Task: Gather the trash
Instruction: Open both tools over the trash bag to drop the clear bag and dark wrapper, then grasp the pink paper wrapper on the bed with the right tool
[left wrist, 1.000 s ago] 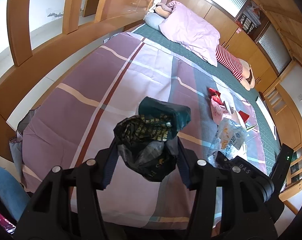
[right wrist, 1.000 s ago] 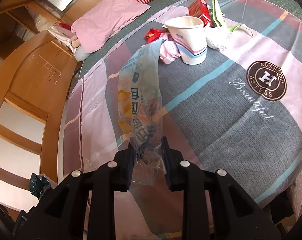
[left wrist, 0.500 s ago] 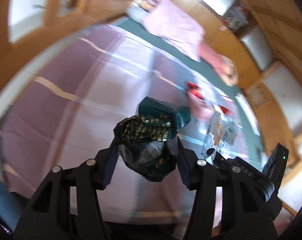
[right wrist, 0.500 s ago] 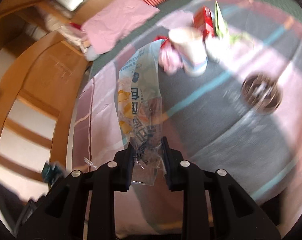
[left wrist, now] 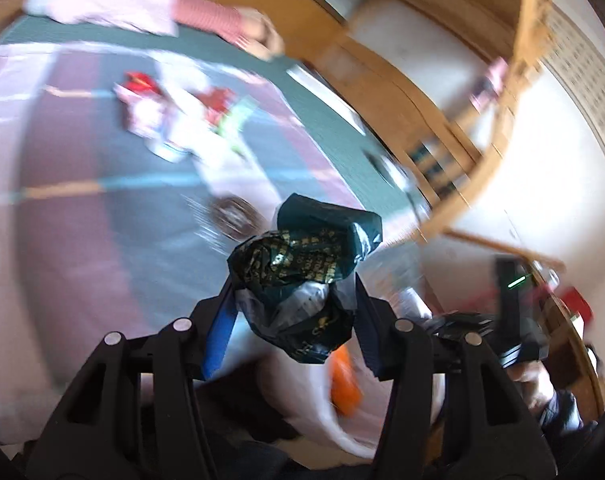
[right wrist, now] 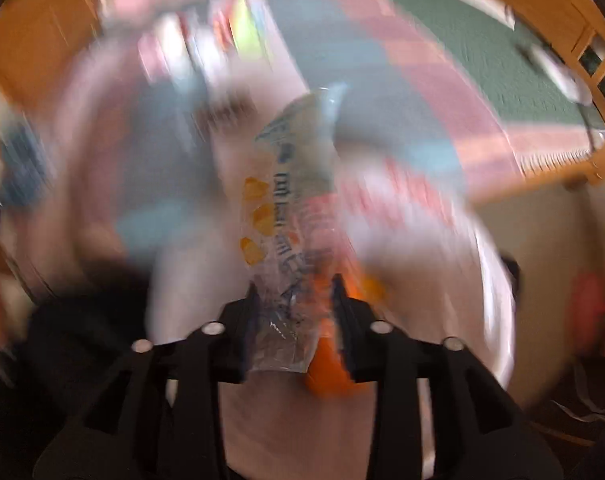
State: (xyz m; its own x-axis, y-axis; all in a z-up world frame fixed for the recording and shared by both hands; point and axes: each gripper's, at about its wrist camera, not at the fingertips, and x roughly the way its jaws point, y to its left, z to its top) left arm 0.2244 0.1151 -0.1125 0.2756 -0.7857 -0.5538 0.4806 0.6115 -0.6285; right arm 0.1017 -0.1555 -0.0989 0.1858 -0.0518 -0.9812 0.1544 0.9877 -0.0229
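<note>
Dark-green crinkled plastic fills the left wrist view: a wadded bag sits pinched between the two fingers of the left hand-held gripper, bulging above and below the pads. It looks light, soft and springy, so a squeeze across its thick middle, as now, should hold it better than a nip on a loose flap. Below it a white bin liner shows something orange inside, though blur makes its rim hard to trace. Further off on the bed lies a cluster of remaining litter, red, white and green scraps, well apart from the bag. At the right edge part of the other tool is visible.

From the right wrist view, heavily smeared, a clear printed wrapper stands up between the fingers of the right hand-held gripper. Its jaws have just been opening, and a gap now shows on the right side of the wrapper, so it seems released rather than squeezed. Thin, slick film like this will slip easily and flutter; it is best taken at a bunched end. The white liner curves beneath it.
</note>
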